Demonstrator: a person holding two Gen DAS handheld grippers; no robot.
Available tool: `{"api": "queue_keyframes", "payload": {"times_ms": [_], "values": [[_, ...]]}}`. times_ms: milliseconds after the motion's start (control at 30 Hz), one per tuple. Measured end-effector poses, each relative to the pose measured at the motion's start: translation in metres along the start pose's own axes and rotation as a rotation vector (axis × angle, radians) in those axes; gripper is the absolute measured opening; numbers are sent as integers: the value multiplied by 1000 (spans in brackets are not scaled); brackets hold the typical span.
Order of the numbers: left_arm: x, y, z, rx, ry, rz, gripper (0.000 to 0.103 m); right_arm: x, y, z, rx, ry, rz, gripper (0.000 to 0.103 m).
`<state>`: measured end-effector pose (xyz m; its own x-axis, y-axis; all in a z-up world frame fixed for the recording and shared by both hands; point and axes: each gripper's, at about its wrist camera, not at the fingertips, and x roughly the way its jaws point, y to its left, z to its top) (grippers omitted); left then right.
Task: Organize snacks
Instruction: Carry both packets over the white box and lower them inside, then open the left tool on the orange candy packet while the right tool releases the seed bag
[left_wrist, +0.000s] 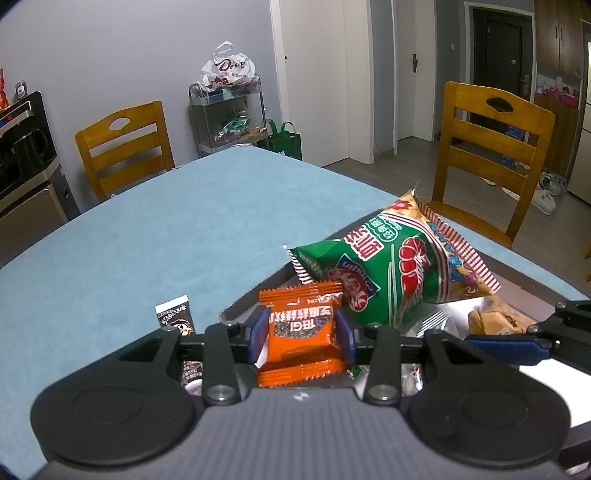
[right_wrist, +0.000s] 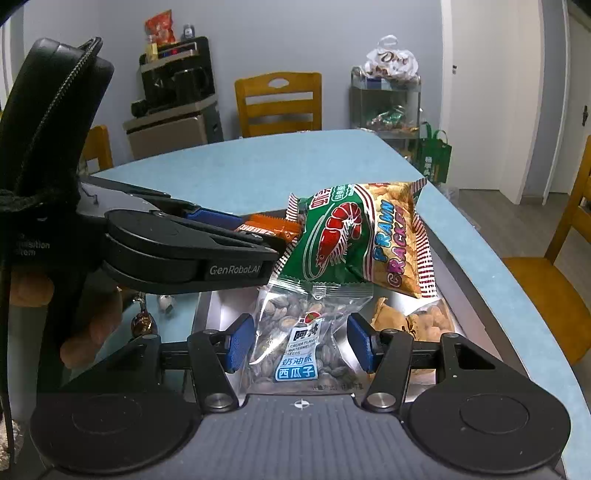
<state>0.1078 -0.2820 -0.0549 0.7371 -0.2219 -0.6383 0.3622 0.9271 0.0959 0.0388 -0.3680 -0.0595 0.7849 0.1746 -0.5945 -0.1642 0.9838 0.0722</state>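
Observation:
My left gripper (left_wrist: 301, 332) has its blue pads against both sides of an orange snack packet (left_wrist: 301, 341) over the near corner of a silver tray (left_wrist: 236, 312). The right wrist view shows that gripper (right_wrist: 258, 233) from the side, with the orange packet (right_wrist: 275, 226) at its tips. My right gripper (right_wrist: 300, 344) pinches a clear bag of watermelon seeds (right_wrist: 295, 325) over the tray (right_wrist: 463, 266). A green prawn cracker bag (right_wrist: 354, 240) (left_wrist: 388, 266) leans up inside the tray behind both packets. One of the right gripper's fingers (left_wrist: 509, 349) pokes in at the right of the left wrist view.
A beige snack bag (right_wrist: 424, 317) lies in the tray's right part. A small dark packet (left_wrist: 175, 317) and wrapped candies (right_wrist: 142, 321) sit on the blue table (left_wrist: 184, 229) left of the tray. Wooden chairs (left_wrist: 491, 155) and a snack trolley (left_wrist: 229, 114) stand around.

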Motion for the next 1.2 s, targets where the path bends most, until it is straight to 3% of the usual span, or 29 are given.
{"api": "queue_keyframes", "payload": {"times_ms": [67,333,567,867,1200], "values": [[-2,0,0,-1,-3,1,41,-1,0,0,-1,0,-2,57],[-15,-2,-1,7,-51,15,88,-11,1,-3,4,-21,3,63],[-25,-3,0,20,-70,10,92,-25,-2,-1,41,-56,15,95],[-47,-1,-1,13,-93,-14,94,-46,-6,-4,51,-89,-3,103],[-92,18,-14,-3,-136,-11,95,-53,3,1,112,-63,32,103]]}}
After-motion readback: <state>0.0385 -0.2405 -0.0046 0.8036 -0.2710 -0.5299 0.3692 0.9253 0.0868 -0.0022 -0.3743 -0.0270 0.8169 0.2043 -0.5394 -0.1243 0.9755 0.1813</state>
